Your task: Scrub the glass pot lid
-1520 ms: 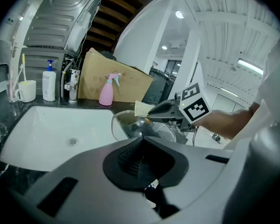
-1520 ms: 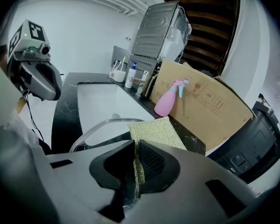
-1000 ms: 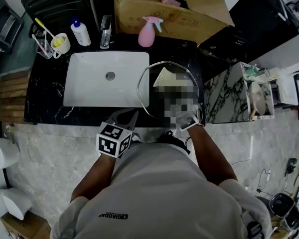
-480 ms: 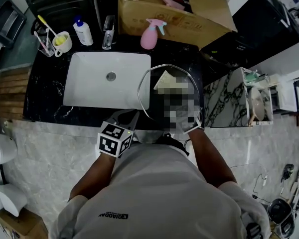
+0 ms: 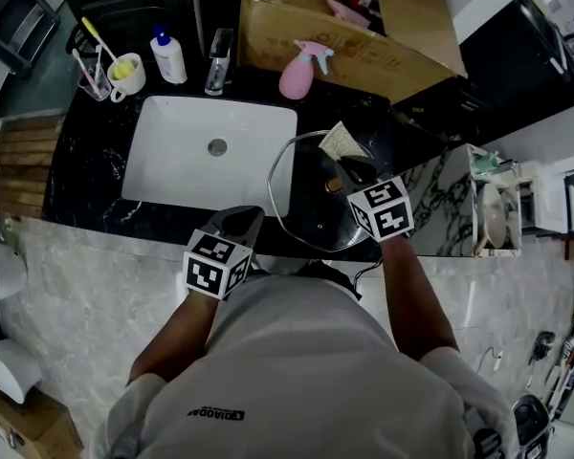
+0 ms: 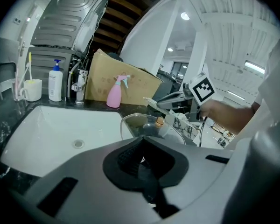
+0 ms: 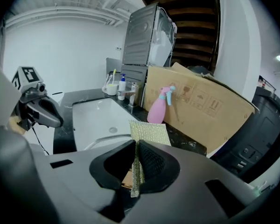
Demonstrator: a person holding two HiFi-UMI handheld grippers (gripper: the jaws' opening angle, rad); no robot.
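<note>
**Camera set-up: three views, one sink shared**

Head view: high overhead, steeply down, far. Camera on left gripper: low, close, looking ahead past its jaws. Camera on right gripper: likewise. All three share the sink and pink spray bottle, both ahead of the jaws.

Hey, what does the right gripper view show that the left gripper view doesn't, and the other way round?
Only the right gripper view: a close look at the scouring pad pinched between that gripper's jaws, and the left gripper off to the side.
Only the left gripper view: the right gripper with its marker cube, the hand behind it, and the left jaws closed on nothing.
Both: the white sink, the glass lid, the pink spray bottle and the cardboard box.
</note>
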